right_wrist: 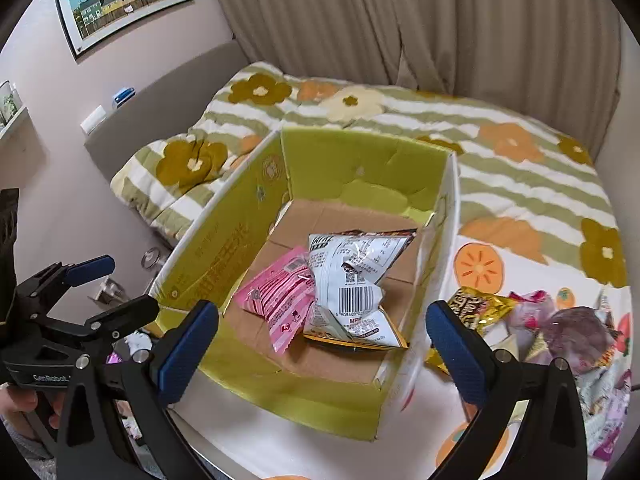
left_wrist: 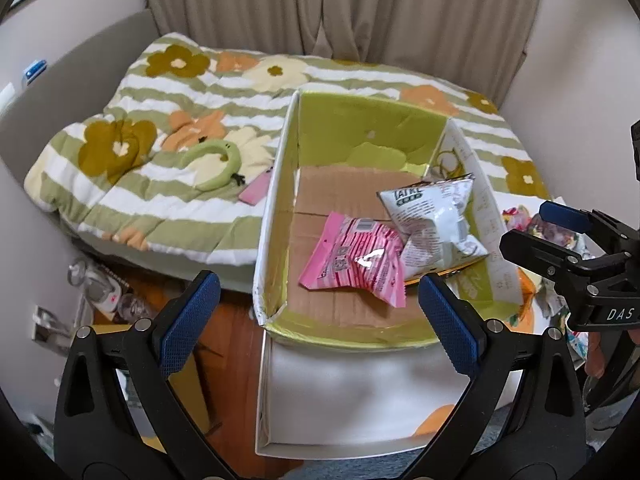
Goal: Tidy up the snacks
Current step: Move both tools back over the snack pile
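Observation:
An open cardboard box (left_wrist: 276, 216) (right_wrist: 216, 248) with green inner walls stands on the edge of the bed. On its floor lie a pink snack packet (left_wrist: 356, 264) (right_wrist: 276, 300) and a white snack packet (left_wrist: 436, 224) (right_wrist: 352, 280), which leans partly over the pink one. My left gripper (left_wrist: 320, 320) (right_wrist: 116, 288) hovers open at the box's near left corner, nothing between its fingers. My right gripper (right_wrist: 322, 350) (left_wrist: 536, 228) is open wide above the box's near wall, also empty.
A pile of loose snack packets (right_wrist: 560, 328) lies on the white sheet right of the box. A flowered quilt (left_wrist: 160, 128) with a green ring-shaped item (left_wrist: 216, 160) covers the bed beyond. Wooden floor with jars and clutter (left_wrist: 104, 292) lies at the left.

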The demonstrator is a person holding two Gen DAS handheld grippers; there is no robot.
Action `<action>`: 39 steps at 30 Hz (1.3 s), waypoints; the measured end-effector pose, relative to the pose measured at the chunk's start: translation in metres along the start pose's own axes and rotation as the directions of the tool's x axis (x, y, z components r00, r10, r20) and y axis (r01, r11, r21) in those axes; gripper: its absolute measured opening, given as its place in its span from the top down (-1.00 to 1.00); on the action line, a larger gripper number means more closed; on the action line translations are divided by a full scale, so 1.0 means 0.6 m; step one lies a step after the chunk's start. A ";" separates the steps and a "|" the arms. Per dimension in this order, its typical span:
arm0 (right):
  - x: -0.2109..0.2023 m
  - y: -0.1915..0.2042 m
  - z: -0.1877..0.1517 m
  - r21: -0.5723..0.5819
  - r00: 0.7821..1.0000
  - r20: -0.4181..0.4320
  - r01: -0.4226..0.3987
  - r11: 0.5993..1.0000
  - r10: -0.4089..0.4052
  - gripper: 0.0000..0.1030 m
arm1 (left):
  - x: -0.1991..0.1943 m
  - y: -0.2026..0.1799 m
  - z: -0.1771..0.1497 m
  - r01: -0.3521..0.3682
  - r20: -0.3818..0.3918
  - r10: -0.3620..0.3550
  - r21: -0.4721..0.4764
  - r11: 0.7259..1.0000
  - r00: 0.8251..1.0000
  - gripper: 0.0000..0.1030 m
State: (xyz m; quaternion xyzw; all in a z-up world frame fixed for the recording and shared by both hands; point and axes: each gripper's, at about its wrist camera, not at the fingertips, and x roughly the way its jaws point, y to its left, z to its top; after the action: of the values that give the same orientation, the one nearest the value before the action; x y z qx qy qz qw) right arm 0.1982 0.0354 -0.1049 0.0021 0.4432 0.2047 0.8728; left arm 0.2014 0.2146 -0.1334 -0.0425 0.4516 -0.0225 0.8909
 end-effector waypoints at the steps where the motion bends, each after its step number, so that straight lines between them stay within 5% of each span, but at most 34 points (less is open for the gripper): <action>1: -0.008 0.004 -0.001 0.003 1.000 0.012 0.005 1.000 -0.005 -1.00 | -0.005 -0.001 0.000 0.003 0.006 -0.003 0.003 1.000 1.000 -0.92; 13: -0.112 0.030 -0.037 0.051 0.982 0.135 0.122 0.991 -0.128 -1.00 | -0.052 -0.055 -0.008 0.123 0.062 -0.132 0.126 0.984 0.989 -0.92; 21: -0.194 -0.031 -0.098 0.185 0.952 0.174 0.220 0.958 -0.252 -1.00 | -0.063 -0.161 -0.020 0.218 0.062 -0.239 0.236 0.947 0.969 -0.92; 28: -0.268 -0.146 -0.169 0.315 0.929 0.152 0.279 0.907 -0.338 -1.00 | -0.063 -0.310 -0.046 0.316 0.061 -0.358 0.350 0.882 0.932 -0.92; 33: -0.299 -0.229 -0.233 0.370 0.933 0.094 0.291 0.882 -0.347 -1.00 | -0.048 -0.443 -0.069 0.356 0.033 -0.414 0.450 0.819 0.910 -0.92; 39: -0.315 -0.326 -0.309 0.401 0.938 0.015 0.312 0.861 -0.347 -1.00 | 0.011 -0.576 -0.098 0.345 -0.019 -0.402 0.553 0.758 0.915 -0.92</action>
State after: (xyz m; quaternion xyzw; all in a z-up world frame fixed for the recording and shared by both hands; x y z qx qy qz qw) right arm 0.0251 -0.2448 -0.1076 0.1101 0.4306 -0.0410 0.8949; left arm 0.1572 -0.1331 -0.1399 0.1227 0.3632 -0.3253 0.8644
